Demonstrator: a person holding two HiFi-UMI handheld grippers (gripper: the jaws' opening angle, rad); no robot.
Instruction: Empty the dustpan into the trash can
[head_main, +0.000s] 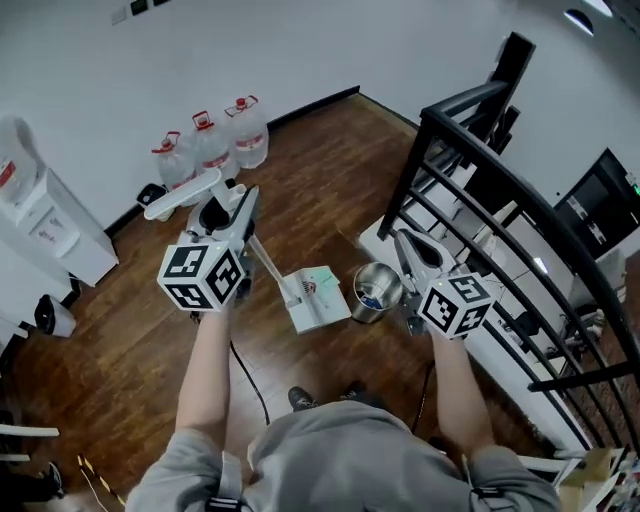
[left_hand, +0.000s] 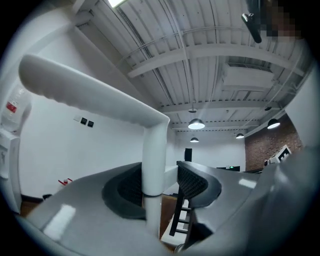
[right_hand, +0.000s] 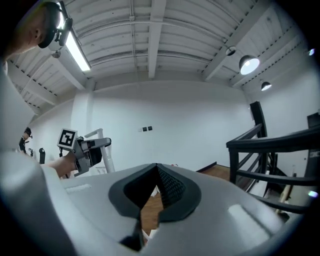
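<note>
Grey shirt (head_main: 350, 450) right under the lens, both forearms stretched out ahead of it. Now, take the small shiny trash can (head_main: 375, 290) as the marker, standing on the wood floor (head_main: 130, 370) just ahead of the person's feet.

Biggest thing near it is the black stair railing (head_main: 500, 180), sweeping past on the can's right and climbing away behind it. Well off to the can's far left, against the white wall, three clear water jugs (head_main: 210, 145) with red caps stand in a row.

Next down in size is the white long-handled dustpan (head_main: 318, 297). Its pan sits just left of the trash can, very close to it, though I can't tell whether it rests on the boards or hangs just above them. Its handle (head_main: 265, 262) slants up and away to the can's left.

The left gripper (head_main: 243, 205) is up there, higher than the can and to its left, its jaws clamped on that white handle, the pole standing upright between the dark pads.

The right gripper (head_main: 404, 240) hovers just right of the can, above its rim, jaws pressed together at the tips with nothing between them.

A thin black cable (head_main: 250, 375) curls across the floor, nearer the person than the can.
</note>
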